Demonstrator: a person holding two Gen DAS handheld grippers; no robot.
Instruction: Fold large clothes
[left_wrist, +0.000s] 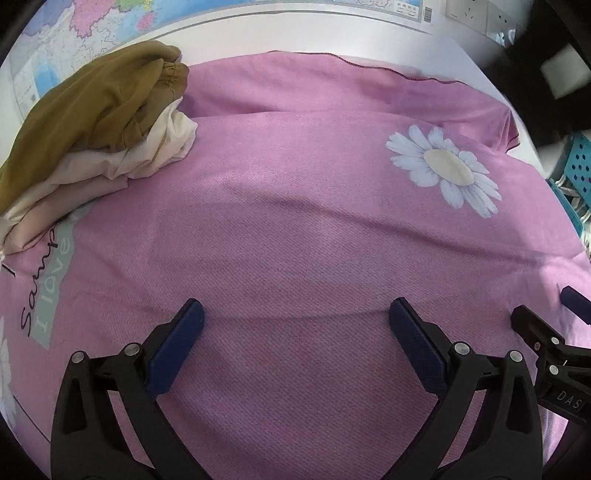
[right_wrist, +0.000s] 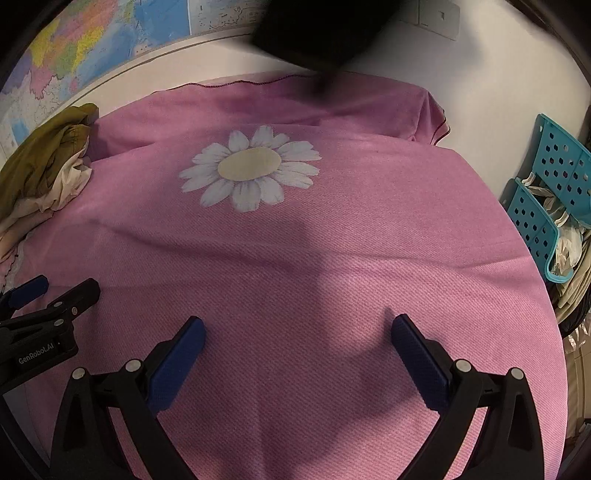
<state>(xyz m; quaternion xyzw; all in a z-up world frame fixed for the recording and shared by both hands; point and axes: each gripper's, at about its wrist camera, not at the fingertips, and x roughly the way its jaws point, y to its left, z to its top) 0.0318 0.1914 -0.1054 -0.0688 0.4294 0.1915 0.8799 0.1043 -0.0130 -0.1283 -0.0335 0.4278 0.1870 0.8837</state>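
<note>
A large pink garment (left_wrist: 295, 229) (right_wrist: 314, 258) with a white daisy print (left_wrist: 445, 168) (right_wrist: 251, 168) lies spread flat over the white table. Grey lettering (left_wrist: 51, 280) shows on its left part. My left gripper (left_wrist: 295, 314) hovers open just above the cloth near its front edge, nothing between its blue pads. My right gripper (right_wrist: 295, 332) is also open over the cloth, to the right of the left one. Each gripper shows at the edge of the other's view: the right gripper (left_wrist: 546, 314), the left gripper (right_wrist: 55, 295).
A pile of olive and cream clothes (left_wrist: 96, 136) (right_wrist: 44, 170) sits at the back left, partly on the pink garment. A teal perforated basket (right_wrist: 546, 206) (left_wrist: 576, 177) with clothes stands off the table's right side. A map (right_wrist: 92, 40) hangs on the wall behind.
</note>
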